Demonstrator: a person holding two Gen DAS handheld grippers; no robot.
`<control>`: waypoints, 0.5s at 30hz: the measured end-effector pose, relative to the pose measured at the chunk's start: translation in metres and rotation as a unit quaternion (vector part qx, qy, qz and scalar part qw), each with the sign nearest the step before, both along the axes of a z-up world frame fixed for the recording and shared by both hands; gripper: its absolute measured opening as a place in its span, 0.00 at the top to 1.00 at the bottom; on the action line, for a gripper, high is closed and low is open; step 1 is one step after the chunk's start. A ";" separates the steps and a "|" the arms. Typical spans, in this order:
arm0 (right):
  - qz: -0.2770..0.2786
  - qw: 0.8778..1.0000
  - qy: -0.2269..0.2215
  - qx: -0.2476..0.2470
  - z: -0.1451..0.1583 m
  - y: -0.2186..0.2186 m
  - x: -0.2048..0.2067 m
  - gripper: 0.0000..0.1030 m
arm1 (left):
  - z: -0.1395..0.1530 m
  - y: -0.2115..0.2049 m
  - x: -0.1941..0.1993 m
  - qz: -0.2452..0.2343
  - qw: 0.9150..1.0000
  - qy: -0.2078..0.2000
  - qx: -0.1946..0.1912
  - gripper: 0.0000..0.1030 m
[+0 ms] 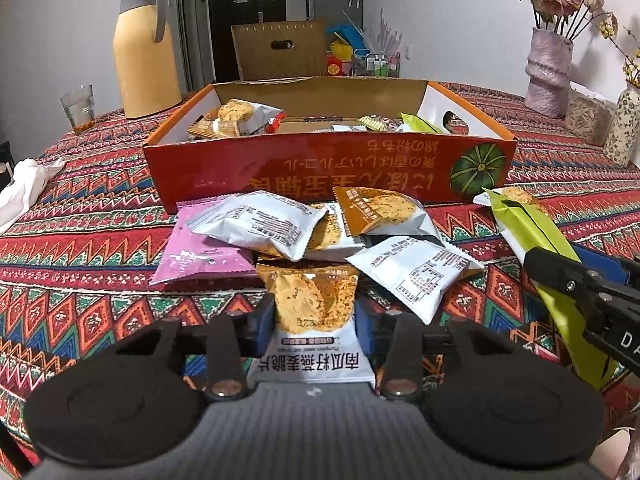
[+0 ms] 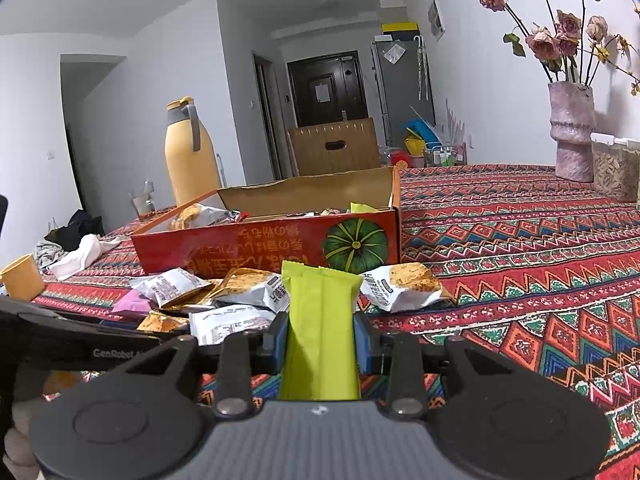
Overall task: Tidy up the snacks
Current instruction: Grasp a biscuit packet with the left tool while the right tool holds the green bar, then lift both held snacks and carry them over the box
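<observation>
Both grippers loaded, step in hand looks like pick done, transfer pending. Landmark: orange pumpkin box, open top, already a few packets inside

Left gripper clenched on the oat crisp packet, pads pressing both side edges, packet sits at the near edge of the loose pile in front of the box's front wall. Can't tell if it's lifted clear of the tablecloth

Right gripper clamped on the green packet, held upright, in front of the box's pumpkin-print corner, other packets between it and the box

Next, as I read it: raise each packet over the front wall, release inside. Wall is tall relative to the pile, so lift before moving forward. Left packet touches the pile, neighbours may drag along

Yellow thermos and glass beyond the box's left end, out of the path
</observation>
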State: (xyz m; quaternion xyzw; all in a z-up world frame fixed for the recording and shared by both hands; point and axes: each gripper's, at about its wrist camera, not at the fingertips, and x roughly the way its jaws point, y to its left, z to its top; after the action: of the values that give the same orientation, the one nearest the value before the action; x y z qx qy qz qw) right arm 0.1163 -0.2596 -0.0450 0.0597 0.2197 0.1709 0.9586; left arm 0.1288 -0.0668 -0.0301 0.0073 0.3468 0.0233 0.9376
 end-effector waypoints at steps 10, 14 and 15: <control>0.000 1.000 -0.007 -0.008 0.008 0.007 -0.006 0.68 | 0.012 0.010 -0.011 -0.001 1.000 -0.028 -0.007 0.60; 0.002 1.000 -0.013 -0.010 0.013 0.011 -0.006 0.68 | 0.019 0.014 -0.015 -0.003 0.999 -0.045 -0.007 0.60; 0.003 1.000 -0.014 -0.010 0.015 0.012 -0.006 0.68 | 0.021 0.015 -0.016 -0.003 0.999 -0.049 -0.008 0.60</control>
State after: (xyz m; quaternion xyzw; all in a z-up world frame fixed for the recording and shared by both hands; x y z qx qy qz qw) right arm 0.1100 -0.2473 -0.0303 0.0474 0.2080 0.1726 0.9616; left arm 0.1132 -0.0519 -0.0087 -0.0005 0.3007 0.0176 0.9536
